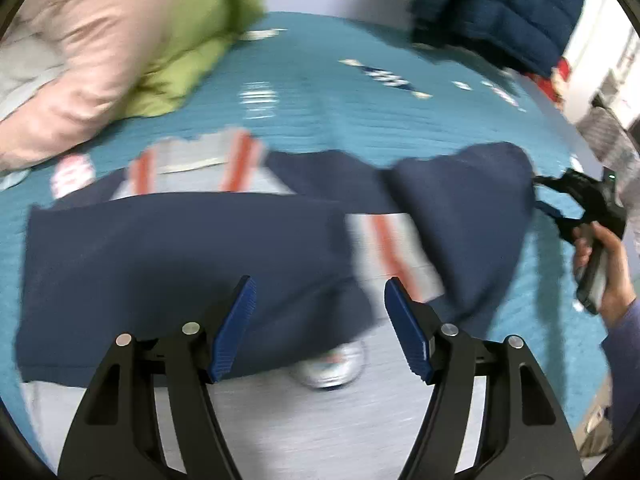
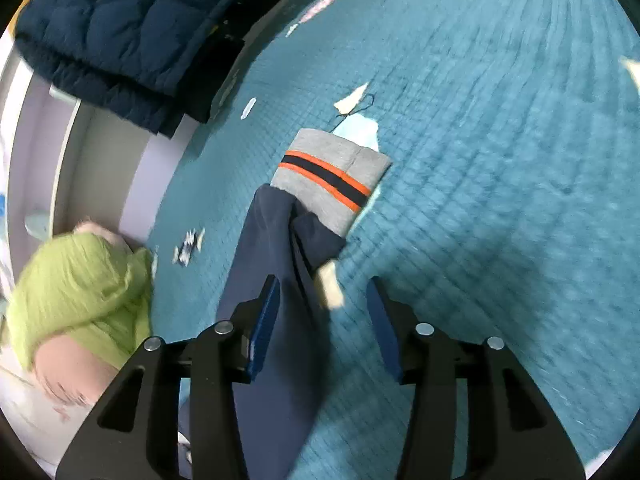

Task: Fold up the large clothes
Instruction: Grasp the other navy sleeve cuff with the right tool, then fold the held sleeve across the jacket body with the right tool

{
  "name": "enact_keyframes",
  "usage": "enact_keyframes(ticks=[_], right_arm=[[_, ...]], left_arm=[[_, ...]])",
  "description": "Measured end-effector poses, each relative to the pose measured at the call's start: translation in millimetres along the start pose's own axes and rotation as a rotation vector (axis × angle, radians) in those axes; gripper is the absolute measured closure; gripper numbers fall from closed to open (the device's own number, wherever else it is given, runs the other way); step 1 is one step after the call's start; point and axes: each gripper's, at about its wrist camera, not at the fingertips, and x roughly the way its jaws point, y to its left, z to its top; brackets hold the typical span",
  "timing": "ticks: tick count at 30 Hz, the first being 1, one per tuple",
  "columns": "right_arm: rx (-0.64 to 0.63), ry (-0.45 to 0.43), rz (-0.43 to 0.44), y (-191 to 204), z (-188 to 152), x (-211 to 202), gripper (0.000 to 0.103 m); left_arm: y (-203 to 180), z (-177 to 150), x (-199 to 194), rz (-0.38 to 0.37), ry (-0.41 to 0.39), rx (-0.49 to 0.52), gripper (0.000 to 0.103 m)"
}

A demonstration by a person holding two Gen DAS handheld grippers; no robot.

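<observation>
A navy garment with grey panels and orange stripes (image 1: pixel 168 248) lies across the near edge of a teal quilted bed (image 1: pixel 320 120). My left gripper (image 1: pixel 318 308) is open above its near edge, holding nothing. The right gripper (image 1: pixel 560 204) sits at the garment's raised right end, held by a hand. In the right wrist view my right gripper (image 2: pixel 322 312) is open, with the navy cloth (image 2: pixel 276 280) lying between the jaws and running toward the grey striped part (image 2: pixel 332 176).
A green and pink padded heap (image 1: pixel 132 40) lies at the bed's far left. A dark blue quilted jacket (image 1: pixel 500 4) lies at the far right. Grey floor and a shoe (image 1: pixel 332 364) show below the bed edge.
</observation>
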Motion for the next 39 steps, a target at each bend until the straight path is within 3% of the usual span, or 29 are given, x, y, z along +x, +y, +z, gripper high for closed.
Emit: enact_keyframes(ticks=[3, 6, 7, 8, 9, 13, 16, 19, 24, 28, 32, 37, 39], right_arm=[[0.058, 0.027, 0.07, 0.9, 8.8, 14.4, 0.051], [0.079, 0.047, 0.072, 6.0, 17.7, 26.0, 0.049], [0.06, 0.065, 0.068, 10.2, 20.5, 29.5, 0.054], [0.036, 0.082, 0.059, 14.5, 21.6, 31.8, 0.08], [-0.019, 0.098, 0.049, 23.9, 22.3, 32.5, 0.093], [-0.257, -0.034, 0.019, 74.9, 8.8, -1.3, 0.095], [-0.377, -0.089, 0.075, 114.8, -14.5, -28.0, 0.095], [-0.588, -0.09, 0.126, 181.7, -69.6, -52.9, 0.095], [-0.829, -0.033, 0.224, 273.2, -180.5, -72.0, 0.094], [-0.963, 0.025, 0.201, 322.7, -281.7, -49.7, 0.094], [-1.052, 0.07, 0.09, 339.8, -372.7, -3.9, 0.094], [-1.14, 0.215, -0.031, 326.7, -473.8, 56.8, 0.09], [-1.16, 0.257, -0.045, 320.5, -493.5, 68.6, 0.079]], left_arm=[[36.3, -8.5, -8.4, 0.069, 0.022, -0.034, 0.032], [67.9, -16.6, -17.1, 0.102, 0.031, -0.072, 0.032], [76.9, -19.3, -19.9, 0.114, 0.034, -0.086, 0.032], [83.3, -21.2, -22.1, 0.118, 0.036, -0.096, 0.032], [91.7, -23.9, -25.4, 0.126, 0.037, -0.106, 0.032], [112.6, -29.3, -34.5, 0.175, 0.031, -0.123, 0.032], [132.8, -31.6, -44.8, 0.187, 0.014, -0.17, 0.032], [147.2, -30.7, -52.9, 0.2, 0.001, -0.203, 0.032], [173.4, -31.9, -72.4, 0.22, -0.036, -0.259, 0.032], [195.9, -38.3, -85.4, 0.219, -0.052, -0.316, 0.029], [222.6, -47.3, -98.4, 0.227, -0.056, -0.354, 0.029], [252.7, -61.9, -109.3, 0.241, -0.045, -0.366, 0.029], [261.3, -67.9, -112.4, 0.246, -0.043, -0.372, 0.029]])
